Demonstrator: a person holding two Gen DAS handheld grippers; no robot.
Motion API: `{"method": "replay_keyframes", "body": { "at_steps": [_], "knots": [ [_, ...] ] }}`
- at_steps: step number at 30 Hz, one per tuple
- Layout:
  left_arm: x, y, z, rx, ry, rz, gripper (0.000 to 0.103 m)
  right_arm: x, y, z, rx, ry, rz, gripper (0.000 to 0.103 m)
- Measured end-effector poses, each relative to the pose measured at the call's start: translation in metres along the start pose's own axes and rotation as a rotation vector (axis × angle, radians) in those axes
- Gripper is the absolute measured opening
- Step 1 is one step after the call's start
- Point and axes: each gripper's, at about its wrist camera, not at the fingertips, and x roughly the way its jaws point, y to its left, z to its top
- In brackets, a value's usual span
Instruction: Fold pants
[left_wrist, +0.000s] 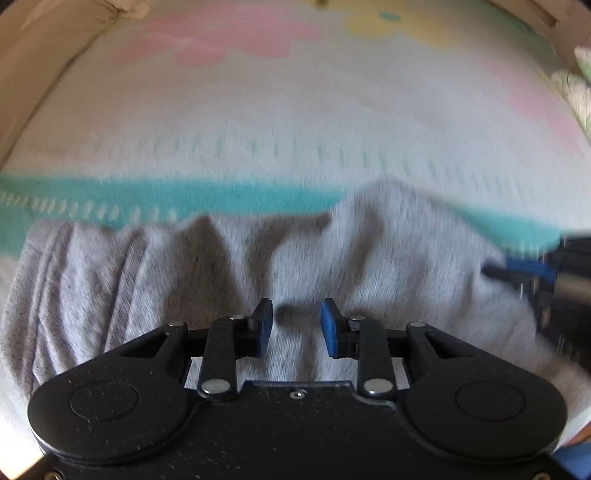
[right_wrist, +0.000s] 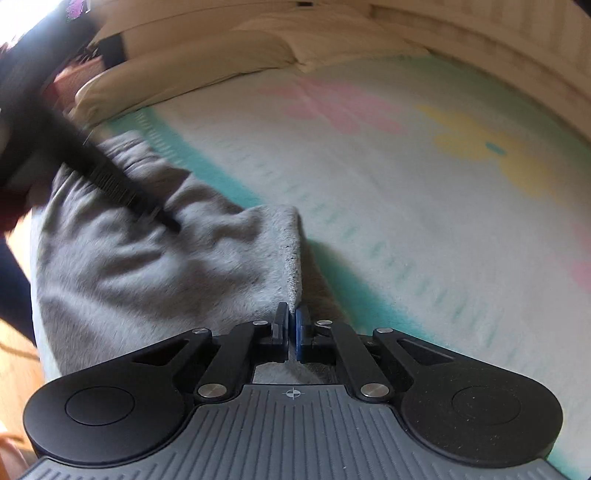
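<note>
Grey pants (left_wrist: 207, 266) sit bunched across mid-frame on the blanket (left_wrist: 295, 110). Right gripper (right_wrist: 291, 326) is pinched tight on a fabric edge; left gripper (left_wrist: 296, 325) hangs open over the cloth, holding nothing. Probably best to grab the matching edge with the left, then pull both taut before folding.

Under my work lies a pale blanket (right_wrist: 424, 206) spread over the bed, with a teal band (left_wrist: 177, 197) running across it and rows of small green dashes beside the band. Farther out I see a pink flower (right_wrist: 332, 105) and a yellow flower (right_wrist: 495, 151) with a teal centre. Cream pillows (right_wrist: 184, 62) sit at the bed's far end.
</note>
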Motion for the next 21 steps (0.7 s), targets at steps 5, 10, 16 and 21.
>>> {"method": "replay_keyframes", "body": {
  "at_steps": [5, 10, 16, 21],
  "knots": [
    [-0.027, -0.008, 0.021, -0.001, -0.139, 0.01, 0.039, -0.004, 0.033, -0.013, -0.106, 0.022, 0.002, 0.003],
    [-0.03, -0.027, 0.036, 0.03, -0.167, -0.028, 0.053, 0.003, 0.058, -0.025, -0.216, 0.058, -0.022, 0.004],
    [-0.008, -0.072, 0.037, 0.22, -0.124, -0.022, 0.062, 0.005, 0.058, -0.025, -0.221, 0.059, -0.024, 0.004],
    [0.013, -0.102, 0.028, 0.362, -0.062, 0.079, 0.063, 0.004, 0.059, -0.03, -0.22, 0.048, -0.031, 0.004]
  ]
}}
